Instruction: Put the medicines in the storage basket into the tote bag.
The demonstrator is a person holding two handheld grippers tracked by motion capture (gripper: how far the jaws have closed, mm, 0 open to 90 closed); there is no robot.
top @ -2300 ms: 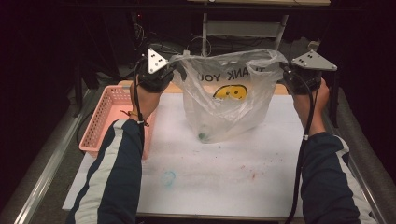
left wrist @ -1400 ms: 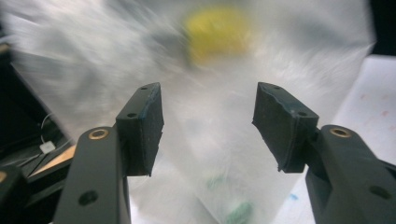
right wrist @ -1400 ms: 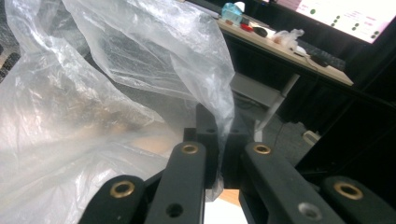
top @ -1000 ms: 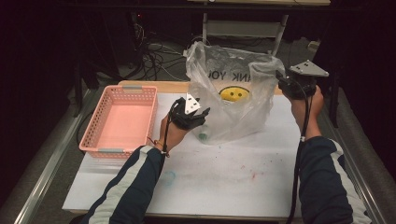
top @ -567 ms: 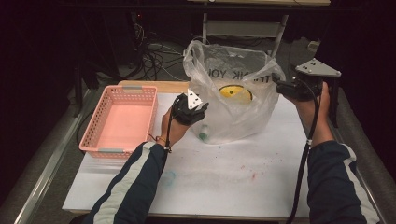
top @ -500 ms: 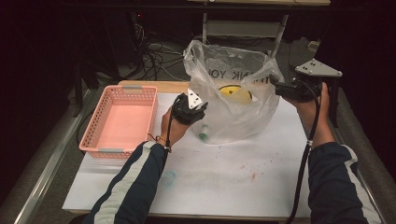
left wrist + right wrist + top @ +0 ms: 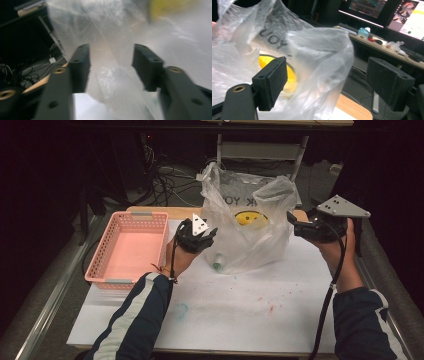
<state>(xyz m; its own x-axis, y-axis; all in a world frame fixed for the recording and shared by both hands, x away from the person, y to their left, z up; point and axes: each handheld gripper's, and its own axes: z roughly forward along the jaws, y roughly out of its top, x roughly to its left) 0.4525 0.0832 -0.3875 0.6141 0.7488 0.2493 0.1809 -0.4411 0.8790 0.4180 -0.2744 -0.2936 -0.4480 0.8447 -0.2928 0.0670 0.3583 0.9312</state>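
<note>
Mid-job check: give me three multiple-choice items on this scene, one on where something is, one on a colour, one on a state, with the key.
1. Where does the basket sit relative to the plastic bag?
A. to the bag's left in the high view
B. to the bag's right in the high view
C. inside the bag

2. What colour is the basket?
A. blue
B. pink
C. black

3. How do the jaws of the right gripper stand?
A. clamped on the bag's handle
C. shut with nothing between them
B. open, pads off the bag

Key:
1 A: in the high view the basket lies at the left side of the table, the bag at the middle.
2 B: its mesh walls and floor are pink.
3 B: in the right gripper view the jaws are wide apart and have just been opening; bag film lies between them, but the pads do not press on it.
</note>
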